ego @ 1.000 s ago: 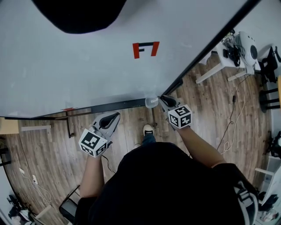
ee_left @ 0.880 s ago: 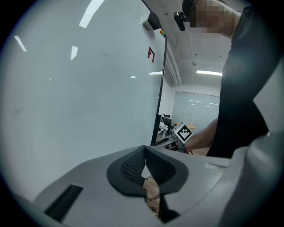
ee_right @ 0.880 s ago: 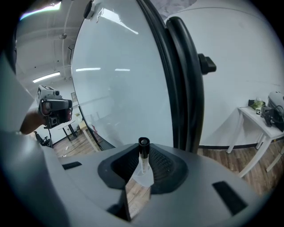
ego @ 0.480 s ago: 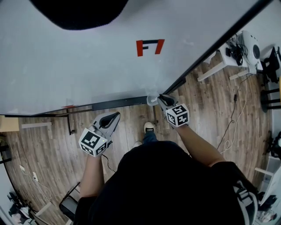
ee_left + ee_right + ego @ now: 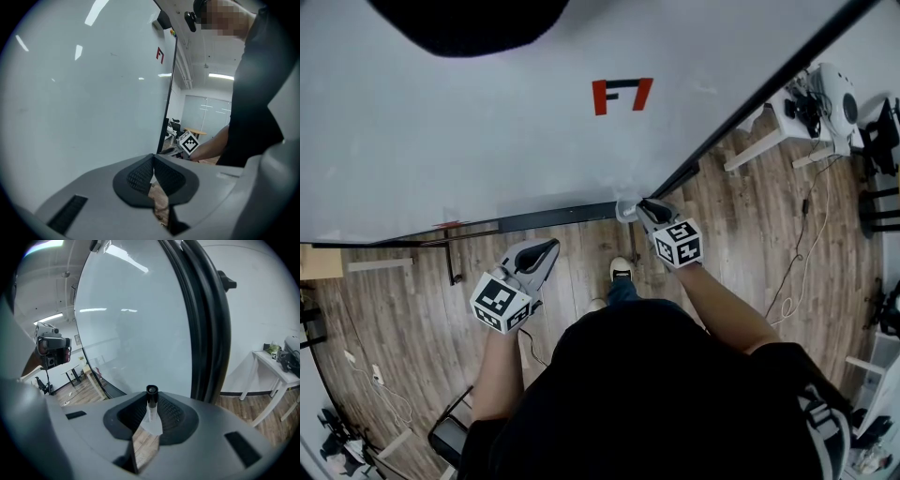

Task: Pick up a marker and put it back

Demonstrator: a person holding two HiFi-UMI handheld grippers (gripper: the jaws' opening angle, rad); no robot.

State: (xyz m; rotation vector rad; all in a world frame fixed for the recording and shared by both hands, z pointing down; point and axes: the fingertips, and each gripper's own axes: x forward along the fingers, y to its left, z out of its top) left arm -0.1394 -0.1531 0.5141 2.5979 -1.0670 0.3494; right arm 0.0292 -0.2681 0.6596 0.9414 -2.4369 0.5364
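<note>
My right gripper [image 5: 647, 212] is shut on a marker [image 5: 626, 210] at the right end of the whiteboard's tray ledge [image 5: 553, 220]. In the right gripper view the marker [image 5: 151, 412] has a white body and a black end. It stands upright between the jaws, which point at the whiteboard's black edge [image 5: 206, 319]. My left gripper [image 5: 546, 250] hangs lower and to the left, over the wooden floor. Its jaws [image 5: 153, 174] are shut with nothing between them.
The whiteboard [image 5: 487, 122] fills the upper head view and bears a small red and black mark [image 5: 622, 95]. A white table [image 5: 787, 122] with equipment stands at the right, with cables on the floor. My shoe [image 5: 621, 272] shows below the tray.
The right gripper with the marker has edged slightly left, closer to the tray's end. The left gripper has hardly moved.
</note>
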